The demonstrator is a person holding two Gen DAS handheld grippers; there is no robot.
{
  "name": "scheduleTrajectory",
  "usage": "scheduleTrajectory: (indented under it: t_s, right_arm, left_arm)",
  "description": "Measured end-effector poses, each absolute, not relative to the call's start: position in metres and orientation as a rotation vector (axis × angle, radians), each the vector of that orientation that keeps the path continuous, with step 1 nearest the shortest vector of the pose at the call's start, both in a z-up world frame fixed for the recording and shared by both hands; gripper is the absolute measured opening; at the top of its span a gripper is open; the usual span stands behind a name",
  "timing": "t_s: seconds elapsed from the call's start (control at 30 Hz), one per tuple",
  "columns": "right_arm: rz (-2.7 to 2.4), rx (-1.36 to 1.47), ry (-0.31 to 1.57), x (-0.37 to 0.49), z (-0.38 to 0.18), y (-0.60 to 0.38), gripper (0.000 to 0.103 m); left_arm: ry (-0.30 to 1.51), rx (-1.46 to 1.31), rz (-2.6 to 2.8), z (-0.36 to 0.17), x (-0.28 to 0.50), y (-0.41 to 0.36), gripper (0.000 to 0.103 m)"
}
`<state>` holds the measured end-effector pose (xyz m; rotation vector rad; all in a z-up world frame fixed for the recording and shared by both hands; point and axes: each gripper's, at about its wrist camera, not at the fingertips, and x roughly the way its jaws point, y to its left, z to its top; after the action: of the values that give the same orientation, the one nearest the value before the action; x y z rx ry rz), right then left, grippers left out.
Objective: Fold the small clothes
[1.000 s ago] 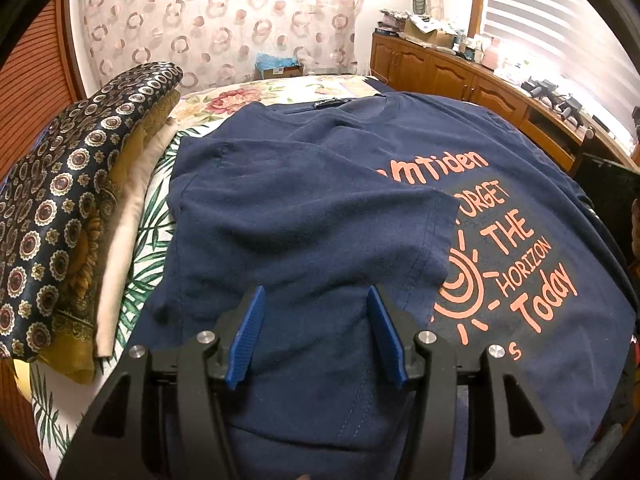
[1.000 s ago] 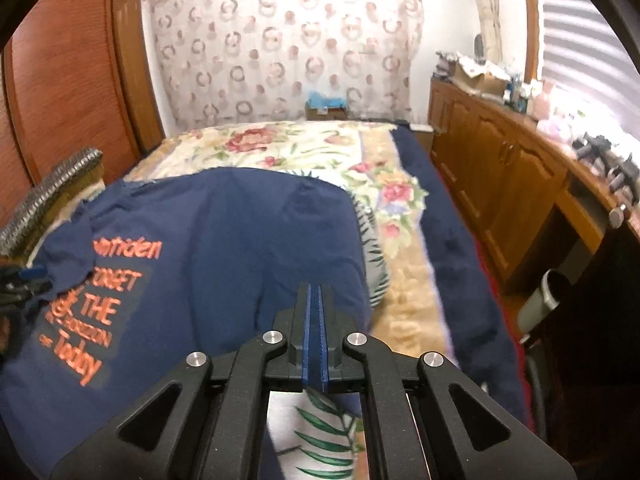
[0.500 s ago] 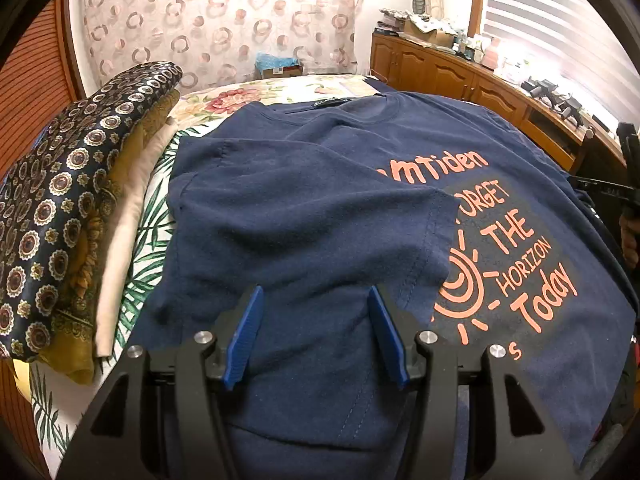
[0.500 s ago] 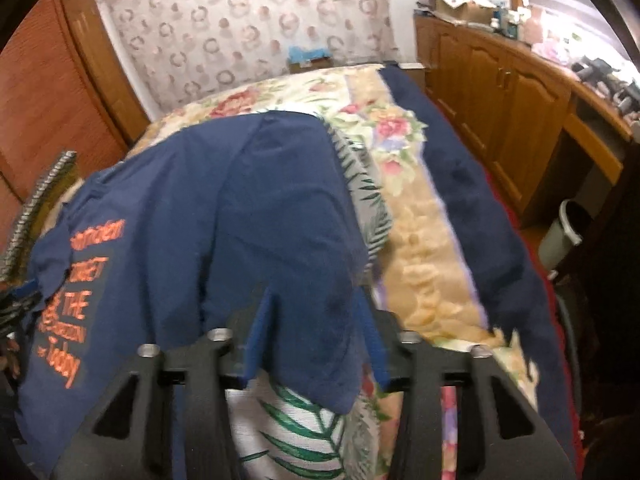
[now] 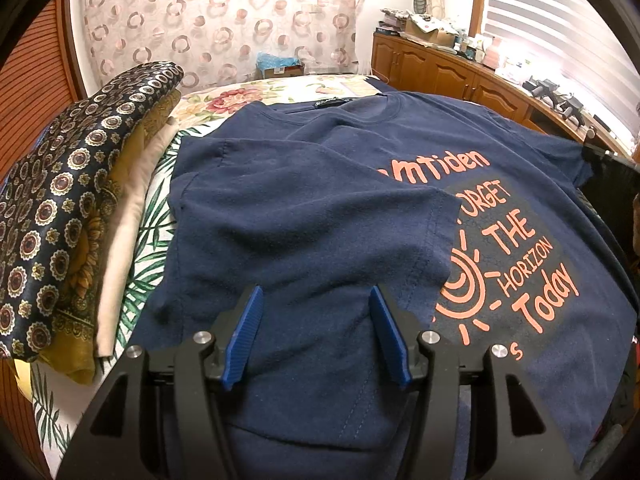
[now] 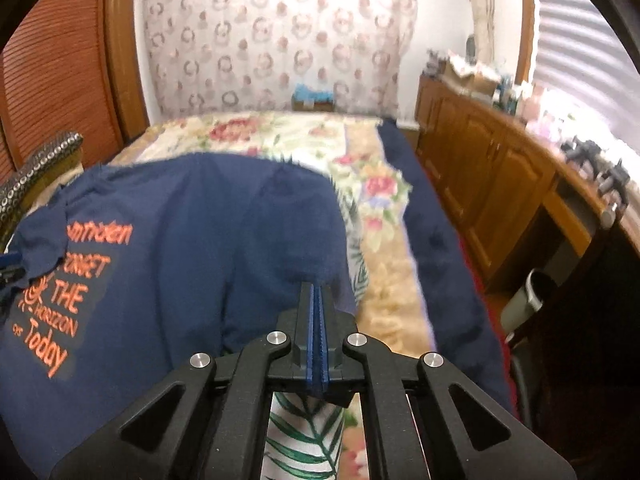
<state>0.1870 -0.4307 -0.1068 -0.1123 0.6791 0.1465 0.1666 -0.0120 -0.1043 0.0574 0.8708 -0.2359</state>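
left hand-held gripper [image 5: 316, 300] agape over navy t-shirt [image 5: 304, 216]; right hand-held gripper [image 6: 317, 292] closed

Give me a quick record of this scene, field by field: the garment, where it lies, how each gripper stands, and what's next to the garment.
Garment: navy T-shirt, orange print facing up
Surface: bed cover with leaf and flower pattern
Fold state: one side folded inward, partly covering the print
Left gripper: open, pads apart at the folded part
Right gripper: shut, jaws just closed at the shirt's opposite edge; whether fabric is pinched cannot be told
Beside shirt: stack of folded cloths
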Motion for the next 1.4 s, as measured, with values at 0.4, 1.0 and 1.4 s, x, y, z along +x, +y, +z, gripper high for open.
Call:
scheduleTrajectory:
  t_s: [0.4,1.0,1.4]
  right_arm:
    - [0.368,-0.173,0.606,0.172,-0.078,-0.357,0.000]
    - [0.409,-0.175,0.701,0.147,-0.115,-0.341,0.046]
    - [0.236,0.007,0.858,0.215,-0.145,-0.411,0.047]
  left_arm:
    - [0.873,0.045,-0.235,-0.105,0.169,-0.010,0.056]
    - [0.873,0.045,-0.234,-0.106,0.170,-0.009,0.057]
    - [0.873,0.045,-0.234,-0.106,0.170,-0.009,0.057]
